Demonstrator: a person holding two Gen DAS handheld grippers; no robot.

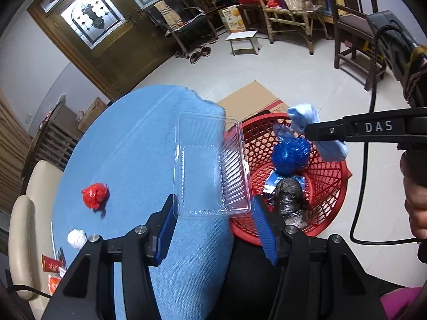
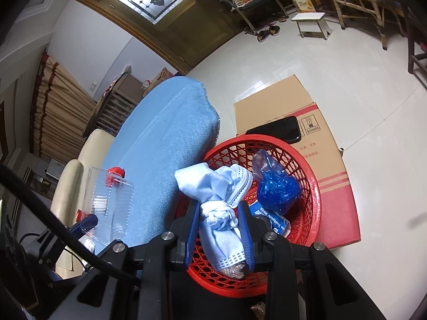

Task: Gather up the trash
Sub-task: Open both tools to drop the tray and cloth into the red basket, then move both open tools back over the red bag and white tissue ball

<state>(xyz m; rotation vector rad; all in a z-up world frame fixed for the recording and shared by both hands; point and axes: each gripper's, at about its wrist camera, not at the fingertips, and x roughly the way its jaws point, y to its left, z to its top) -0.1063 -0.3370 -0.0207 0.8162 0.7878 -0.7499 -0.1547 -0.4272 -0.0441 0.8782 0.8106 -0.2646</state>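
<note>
We are clamping a clear plastic tray (image 1: 210,168) in the left gripper (image 1: 213,213) beside the red basket (image 1: 331,186), gripping a crumpled blue mask (image 2: 218,210) in the right gripper (image 2: 218,229) above the basket

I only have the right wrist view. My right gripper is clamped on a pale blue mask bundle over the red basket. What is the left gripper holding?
Observer: The left gripper holds a clear plastic tray by its near edge, at the table's edge beside the red basket.
Operator: Anything left on the table?
Observer: A red crumpled wad on the blue cloth, and a white wad nearer the left gripper.
Operator: What's in the basket that my bundle hides?
Observer: A dark crumpled bag lies near the basket's near side, below the blue plastic ball.
</note>
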